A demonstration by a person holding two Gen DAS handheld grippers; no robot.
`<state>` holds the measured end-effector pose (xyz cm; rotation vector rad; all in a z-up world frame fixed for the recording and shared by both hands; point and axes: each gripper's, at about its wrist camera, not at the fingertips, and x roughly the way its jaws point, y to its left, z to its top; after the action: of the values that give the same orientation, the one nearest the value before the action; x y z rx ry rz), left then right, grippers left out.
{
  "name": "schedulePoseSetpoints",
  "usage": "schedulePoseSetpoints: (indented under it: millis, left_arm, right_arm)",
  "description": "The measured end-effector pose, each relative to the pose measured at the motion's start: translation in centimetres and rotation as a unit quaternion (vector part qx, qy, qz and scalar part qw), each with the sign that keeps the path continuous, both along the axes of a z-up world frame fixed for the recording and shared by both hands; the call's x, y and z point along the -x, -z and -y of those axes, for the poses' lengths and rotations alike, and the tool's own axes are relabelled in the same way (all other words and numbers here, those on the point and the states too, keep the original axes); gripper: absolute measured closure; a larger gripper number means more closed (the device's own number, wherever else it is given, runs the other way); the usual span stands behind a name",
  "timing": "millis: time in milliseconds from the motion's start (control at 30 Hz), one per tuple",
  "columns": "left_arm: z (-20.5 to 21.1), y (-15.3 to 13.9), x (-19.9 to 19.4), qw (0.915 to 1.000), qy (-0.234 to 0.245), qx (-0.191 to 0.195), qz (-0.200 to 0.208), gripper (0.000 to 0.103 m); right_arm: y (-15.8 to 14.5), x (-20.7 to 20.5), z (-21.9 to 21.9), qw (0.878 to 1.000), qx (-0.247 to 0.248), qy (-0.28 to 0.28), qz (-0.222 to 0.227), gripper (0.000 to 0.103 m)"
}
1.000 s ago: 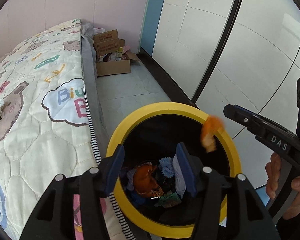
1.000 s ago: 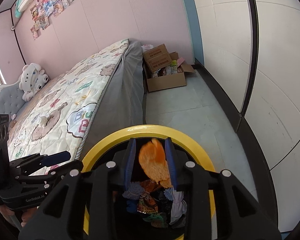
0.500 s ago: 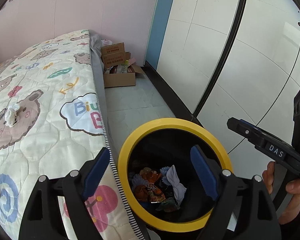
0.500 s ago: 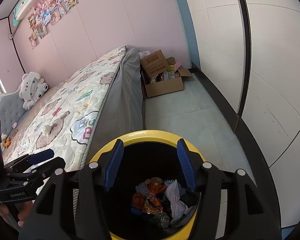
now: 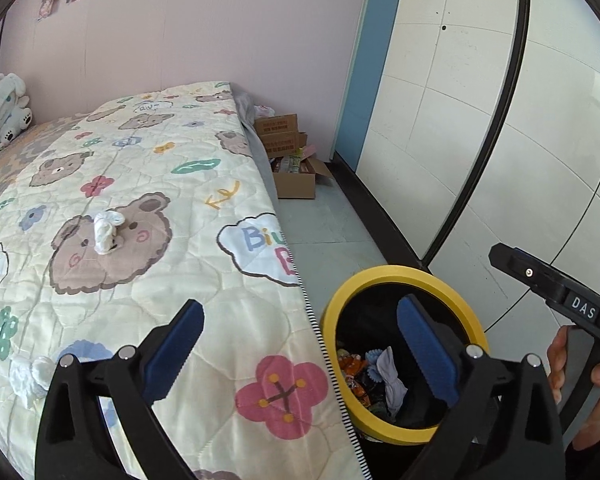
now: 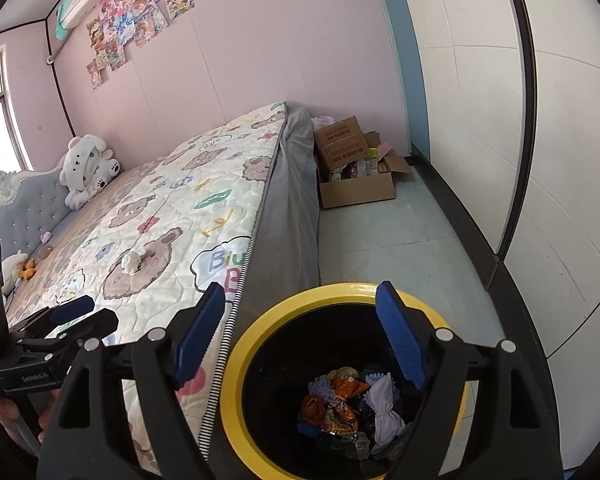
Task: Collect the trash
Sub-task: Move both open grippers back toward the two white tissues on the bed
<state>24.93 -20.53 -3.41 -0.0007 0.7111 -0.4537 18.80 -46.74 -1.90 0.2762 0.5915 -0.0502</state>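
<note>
A black trash bin with a yellow rim [image 5: 388, 276] [image 6: 240, 352] stands on the floor beside the bed and holds several wrappers and tissues [image 6: 348, 400]. My left gripper [image 5: 300, 344] is open and empty, above the bed edge and the bin. My right gripper [image 6: 300, 336] is open and empty above the bin. A crumpled white tissue [image 5: 106, 232] [image 6: 133, 261] lies on the quilt on a bear print. Another white tissue [image 5: 30, 376] lies near the quilt's front left. Small orange and pale scraps [image 6: 29, 268] lie by the headboard.
The bed [image 5: 148, 184] with a patterned quilt fills the left. An open cardboard box [image 6: 360, 184] of packets sits on the floor at the bed's far end. White wardrobe doors [image 6: 520, 140] line the right. A plush toy [image 6: 86, 168] sits by the headboard.
My right gripper opened and the orange scrap it held dropped into the bin. My left gripper opened wider, rose and swung left over the bed.
</note>
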Motion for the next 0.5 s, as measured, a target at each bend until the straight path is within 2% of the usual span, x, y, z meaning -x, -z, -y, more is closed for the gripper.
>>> schedulePoseSetpoints:
  millis: [500]
  left_arm:
    - [-10.4,-0.2,-1.0,0.996,-0.089,-0.001,0.008,0.008]
  right_arm:
    - [-1.7,-5.3,-8.9,0.997,0.003,-0.077,-0.01,0.026]
